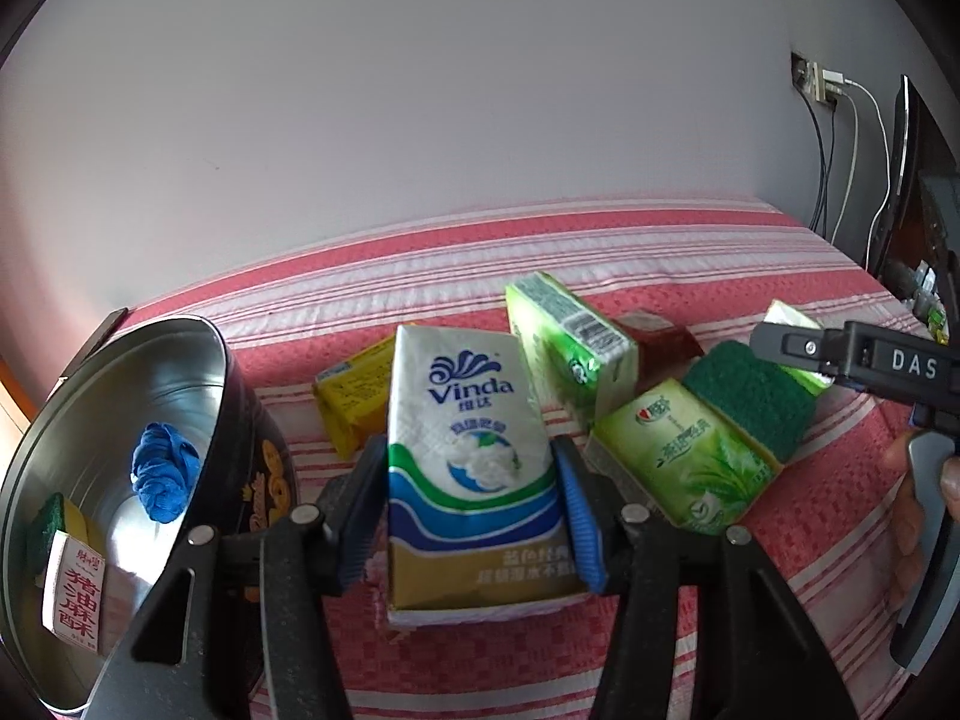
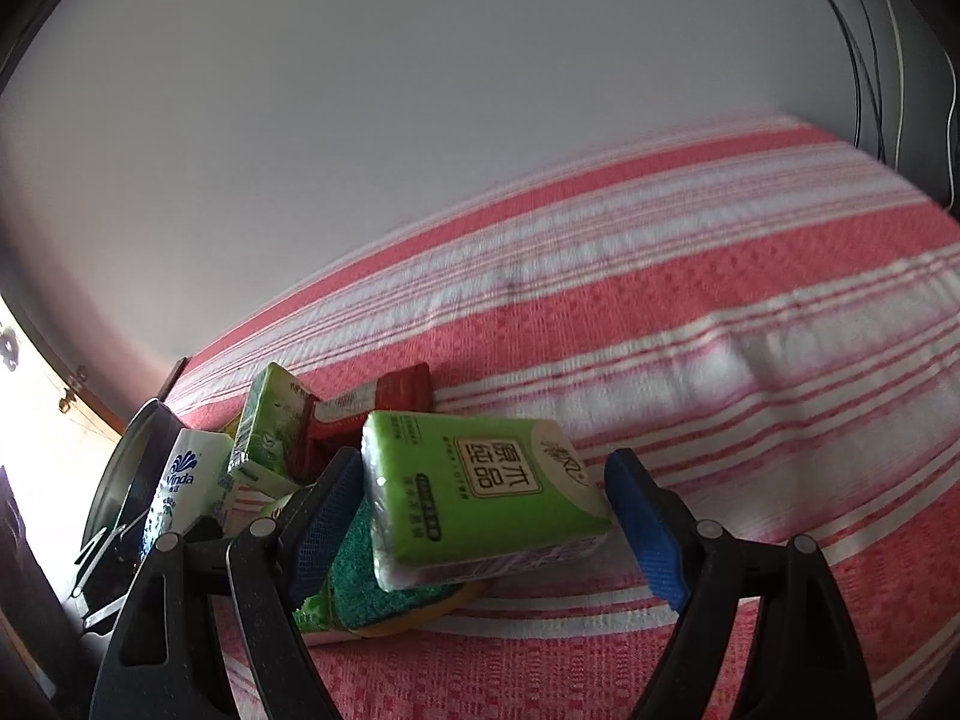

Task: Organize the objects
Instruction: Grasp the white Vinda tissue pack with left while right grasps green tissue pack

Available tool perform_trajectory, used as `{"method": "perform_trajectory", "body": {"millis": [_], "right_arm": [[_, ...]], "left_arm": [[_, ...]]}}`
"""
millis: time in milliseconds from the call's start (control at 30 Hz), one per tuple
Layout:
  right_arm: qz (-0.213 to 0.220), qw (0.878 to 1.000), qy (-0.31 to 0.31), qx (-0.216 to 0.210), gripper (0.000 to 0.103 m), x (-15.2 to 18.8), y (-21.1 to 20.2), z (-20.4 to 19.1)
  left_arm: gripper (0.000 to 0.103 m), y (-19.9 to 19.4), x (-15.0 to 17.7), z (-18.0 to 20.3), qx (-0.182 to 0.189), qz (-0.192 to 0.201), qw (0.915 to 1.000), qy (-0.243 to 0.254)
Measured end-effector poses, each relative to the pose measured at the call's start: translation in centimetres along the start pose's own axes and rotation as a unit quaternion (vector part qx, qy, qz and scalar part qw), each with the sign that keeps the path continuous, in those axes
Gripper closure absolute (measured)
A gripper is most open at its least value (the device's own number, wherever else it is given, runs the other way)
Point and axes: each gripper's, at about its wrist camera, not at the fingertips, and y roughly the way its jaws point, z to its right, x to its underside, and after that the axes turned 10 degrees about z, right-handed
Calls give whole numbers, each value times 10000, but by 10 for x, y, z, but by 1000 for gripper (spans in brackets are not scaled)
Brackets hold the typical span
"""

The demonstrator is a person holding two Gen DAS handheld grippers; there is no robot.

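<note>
My left gripper (image 1: 468, 516) is shut on a white and blue Vinda tissue pack (image 1: 474, 468), with a blue pad pressed on each side. In the right wrist view my right gripper (image 2: 485, 462) stands open around a bright green tissue pack (image 2: 480, 492), and a gap shows at the right pad. That pack rests on a green sponge (image 2: 372, 588). A round black tin (image 1: 180, 372) with a shiny inside sits at the left, holding a blue cloth (image 1: 165, 474) and a snack packet (image 1: 75, 594).
On the red and white striped bedspread (image 2: 720, 330) lie a yellow pack (image 1: 354, 402), a tilted green pack (image 1: 564, 342), another green tissue pack (image 1: 690, 456) and a red packet (image 1: 660, 336). Cables and a wall socket (image 1: 819, 81) are at the far right.
</note>
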Motion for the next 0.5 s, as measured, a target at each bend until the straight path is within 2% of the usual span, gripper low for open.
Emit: {"method": "perform_trajectory", "body": {"millis": [100,233,500], "right_arm": [[-63,10000,24,-30,20,1,2,1],[5,9999,18,-166,30,1,-4,-1],[288,9991,9,-311,32,0,-14,-4]], "left_arm": [[50,1,0,-2,5,30,10000,-27],[49,-3,1,-4,-5,77,10000,-55],[50,-10,0,-6,-25,235,9996,-128]]}}
